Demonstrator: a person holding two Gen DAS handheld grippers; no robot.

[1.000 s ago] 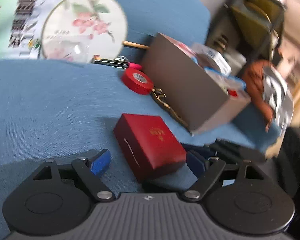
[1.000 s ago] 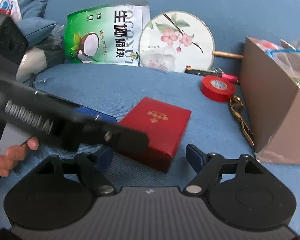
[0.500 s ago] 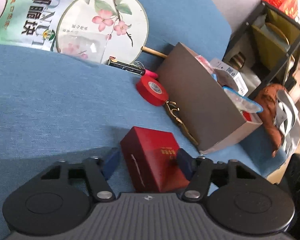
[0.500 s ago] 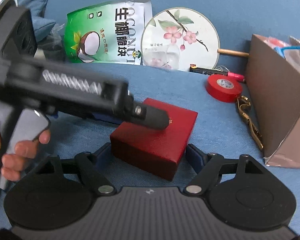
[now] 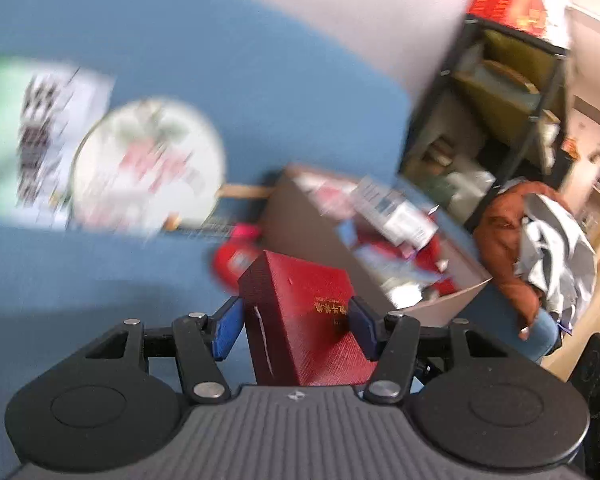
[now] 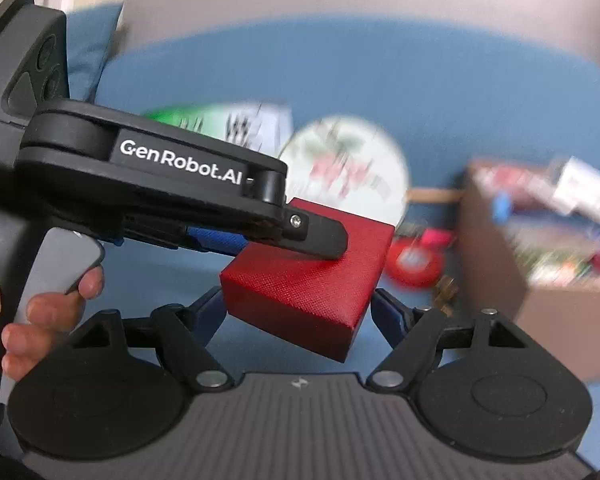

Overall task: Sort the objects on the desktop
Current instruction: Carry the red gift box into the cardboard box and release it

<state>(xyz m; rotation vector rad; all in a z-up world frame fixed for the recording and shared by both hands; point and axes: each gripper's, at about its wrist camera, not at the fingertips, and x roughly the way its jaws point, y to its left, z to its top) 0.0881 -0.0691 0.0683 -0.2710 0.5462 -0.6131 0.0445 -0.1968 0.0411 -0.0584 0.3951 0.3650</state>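
Note:
A red gift box [image 5: 296, 280] with gold lettering hangs in the air above the blue sofa seat [image 5: 80, 288], tilted. My left gripper [image 5: 294, 312] is shut on it, a blue pad pressed on each side. In the right wrist view the same red box [image 6: 312, 292] shows with one black finger [image 6: 320, 236] of the left gripper across its top. My right gripper [image 6: 300, 300] is open around the box's near end, its fingers close beside the box without squeezing it.
An open cardboard box [image 5: 300, 216] full of packets stands at the right on the sofa. A round flowered fan [image 5: 148, 164], a green bag [image 5: 4, 128] and a red tape roll [image 5: 228, 264] lie behind. A black shelf [image 5: 500, 100] stands beyond. A person's hand [image 6: 40, 320] holds the left gripper's handle.
The left gripper closed on the red box and lifted it off the sofa. Both grippers rose, and the right one's fingers now flank the raised box.

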